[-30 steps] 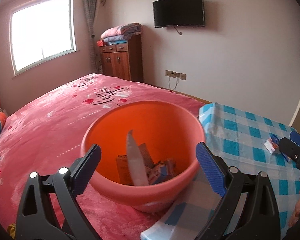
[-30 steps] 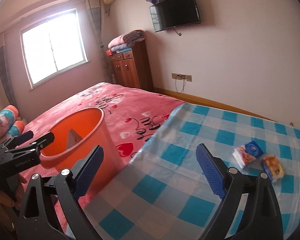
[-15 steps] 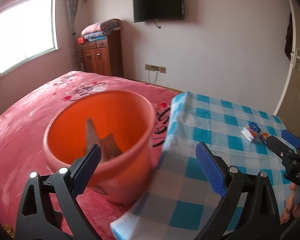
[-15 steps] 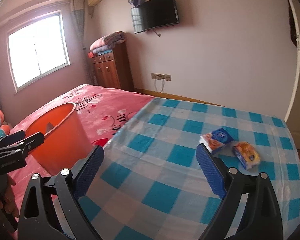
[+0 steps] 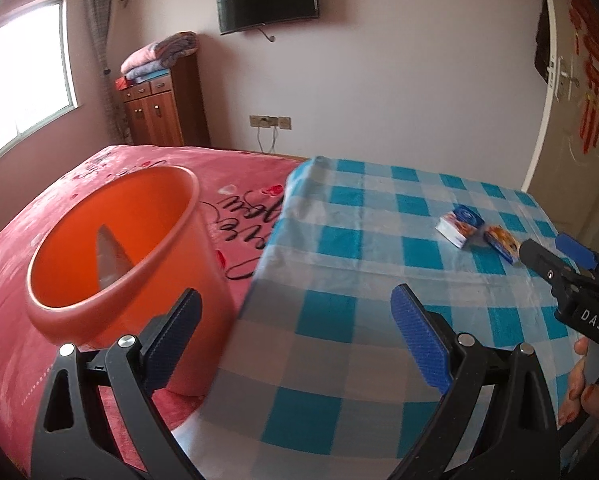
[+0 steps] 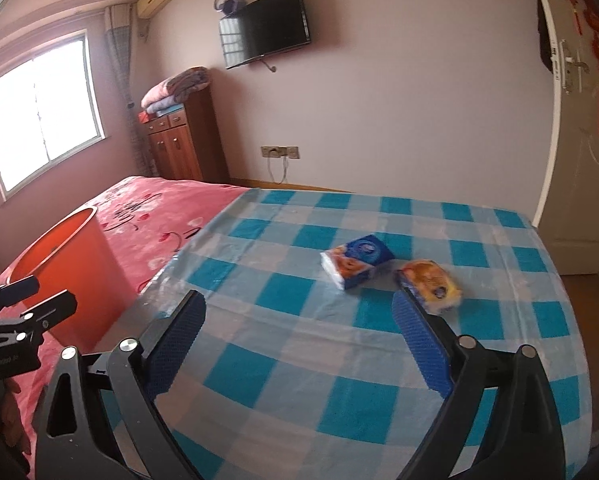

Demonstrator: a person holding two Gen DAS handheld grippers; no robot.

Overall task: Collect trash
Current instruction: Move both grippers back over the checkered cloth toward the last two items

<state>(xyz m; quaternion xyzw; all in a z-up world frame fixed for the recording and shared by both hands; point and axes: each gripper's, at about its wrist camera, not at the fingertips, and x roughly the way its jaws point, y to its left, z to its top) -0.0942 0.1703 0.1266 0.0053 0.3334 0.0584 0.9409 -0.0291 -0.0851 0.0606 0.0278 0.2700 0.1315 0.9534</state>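
An orange bin (image 5: 115, 256) stands on the pink bed, with a grey scrap (image 5: 109, 258) standing up inside; it also shows in the right wrist view (image 6: 65, 276). Two small packets lie on the blue checked cloth: a blue-and-white one (image 6: 357, 261) (image 5: 459, 226) and an orange-yellow one (image 6: 429, 286) (image 5: 501, 242). My left gripper (image 5: 295, 336) is open and empty, just right of the bin. My right gripper (image 6: 299, 338) is open and empty, short of the packets, its right fingertip close to the orange-yellow one.
The blue checked cloth (image 6: 339, 360) covers the right part of the pink bed (image 5: 31, 208). A wooden cabinet (image 6: 183, 144) with folded blankets, a wall TV (image 6: 265, 26) and a door (image 6: 579, 120) are behind.
Both grippers swung right, away from the bin. The right gripper came closer to the two packets. The left view shifted from looking into the bin to the cloth.
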